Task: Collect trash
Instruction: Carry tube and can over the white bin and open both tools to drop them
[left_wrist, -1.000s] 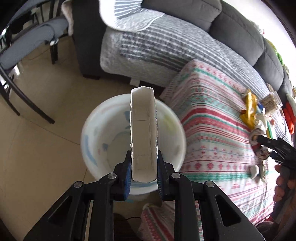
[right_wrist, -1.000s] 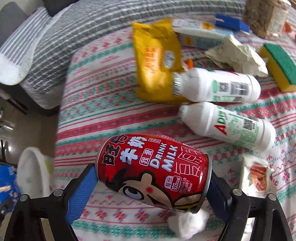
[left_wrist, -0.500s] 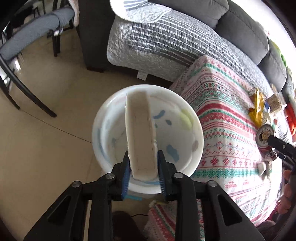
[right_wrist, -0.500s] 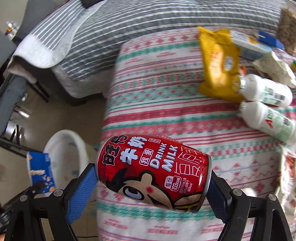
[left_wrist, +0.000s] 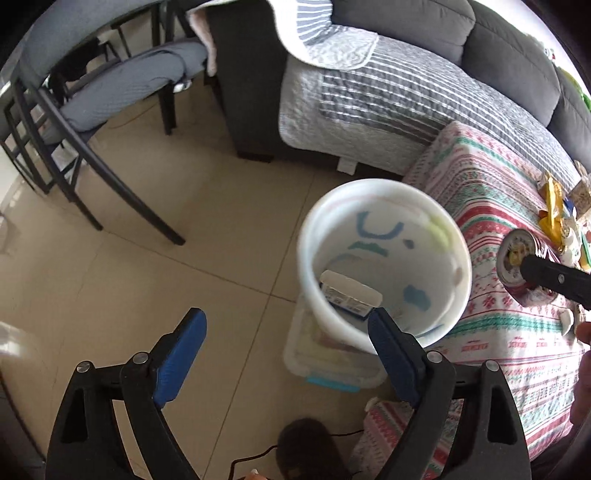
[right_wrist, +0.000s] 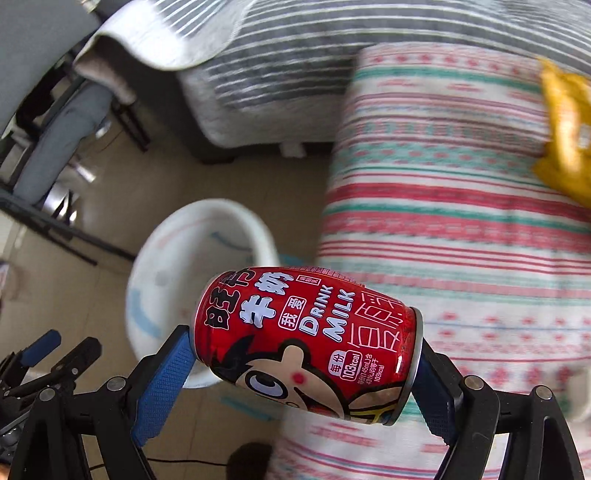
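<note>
A white bin (left_wrist: 384, 206) stands on the floor beside the table with the patterned cloth (left_wrist: 491, 192). A white and blue carton (left_wrist: 349, 293) lies inside it. My left gripper (left_wrist: 286, 343) is open and empty, just above the bin's near rim. My right gripper (right_wrist: 303, 363) is shut on a red milk can (right_wrist: 306, 339), held sideways in the air by the table's edge, right of the bin (right_wrist: 199, 229). The can's end (left_wrist: 515, 254) and the right gripper's finger show at the right of the left wrist view.
A grey sofa with a striped blanket (left_wrist: 369, 88) stands behind the bin. A dark-framed chair (left_wrist: 92, 110) is at the left on the tiled floor. A clear storage box (left_wrist: 332, 365) sits under the bin. A yellow packet (right_wrist: 565, 129) lies on the table.
My left gripper opened and let go of the carton, which fell into the bin. My right gripper moved left with the can, off the table toward the bin.
</note>
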